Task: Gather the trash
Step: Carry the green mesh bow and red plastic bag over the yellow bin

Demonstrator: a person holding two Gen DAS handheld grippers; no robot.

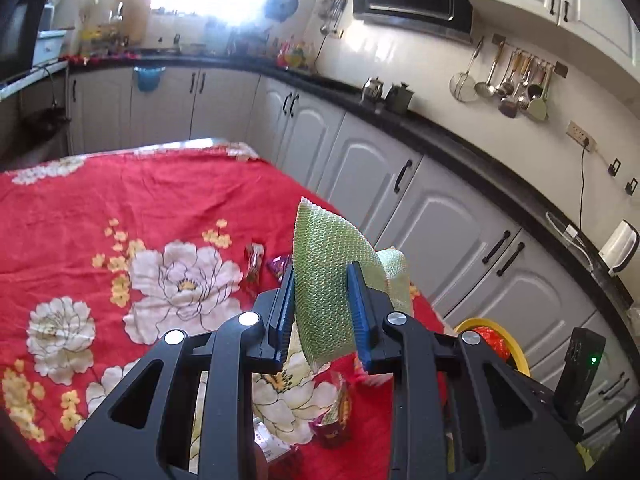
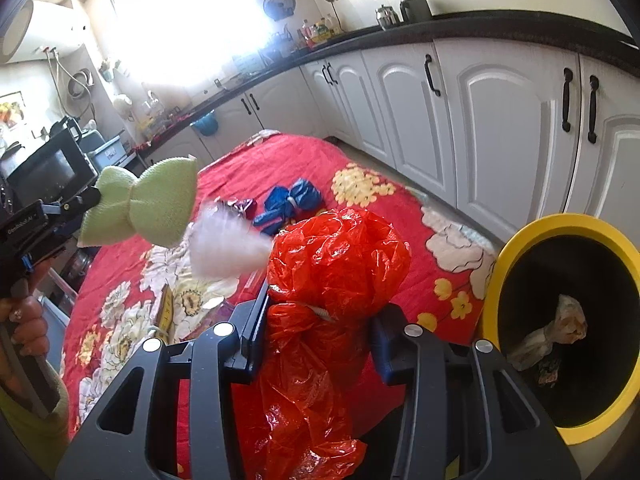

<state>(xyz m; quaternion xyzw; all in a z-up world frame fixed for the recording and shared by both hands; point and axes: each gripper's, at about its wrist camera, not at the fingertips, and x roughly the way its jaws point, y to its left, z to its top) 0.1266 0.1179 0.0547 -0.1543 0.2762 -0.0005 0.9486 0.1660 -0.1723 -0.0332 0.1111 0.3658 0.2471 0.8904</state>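
Observation:
My left gripper (image 1: 322, 286) is shut on a green textured foam wrap (image 1: 328, 276), held up above the red flowered tablecloth (image 1: 120, 208). From the right wrist view the same green foam wrap (image 2: 140, 204) hangs in the left gripper (image 2: 94, 200) at the left. My right gripper (image 2: 316, 320) is shut on a crumpled red plastic bag (image 2: 336, 264), beside the yellow-rimmed black bin (image 2: 560, 228) at the right, which holds some crumpled trash (image 2: 556, 332). More wrappers (image 1: 256, 260) lie on the cloth, along with a blue bag (image 2: 292, 202) and a white fluffy piece (image 2: 224, 240).
White cabinets (image 1: 440, 216) under a black counter (image 1: 460, 140) run along the right side of the table. The bin's yellow rim (image 1: 516, 344) shows at the table's right edge. A person's hand (image 2: 24, 328) holds the left gripper's handle. A microwave (image 2: 48, 172) stands at the far left.

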